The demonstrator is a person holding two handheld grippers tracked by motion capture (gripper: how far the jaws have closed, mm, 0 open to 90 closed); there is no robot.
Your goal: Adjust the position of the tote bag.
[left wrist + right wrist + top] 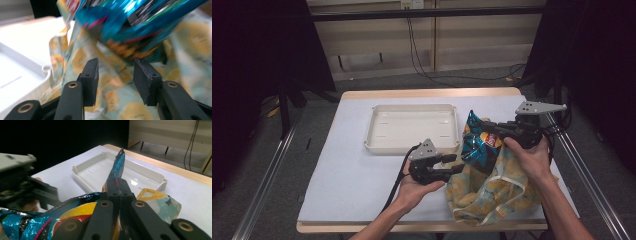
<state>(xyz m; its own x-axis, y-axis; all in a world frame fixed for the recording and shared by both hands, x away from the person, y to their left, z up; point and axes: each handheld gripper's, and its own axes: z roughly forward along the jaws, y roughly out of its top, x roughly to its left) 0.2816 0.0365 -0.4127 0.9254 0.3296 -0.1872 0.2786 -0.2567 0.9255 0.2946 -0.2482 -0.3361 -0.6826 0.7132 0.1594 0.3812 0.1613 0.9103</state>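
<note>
Right gripper pinching the edge of a shiny blue foil snack bag, lifted above a yellow-patterned cloth bag near the table's right edge. Left gripper spread, just beside the cloth. Shallow white plastic tray far left, white tabletop open around.

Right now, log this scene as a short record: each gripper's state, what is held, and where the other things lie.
left gripper: open, jaws apart at the patterned bag's edge, holding nothing
right gripper: shut on the chip bag's top edge
chip bag: blue foil, lifted partly out of the patterned bag
patterned bag: yellow and pale green fabric, lying at the table's near right
tray: white, nothing in it, mid-table
table: white top
</note>
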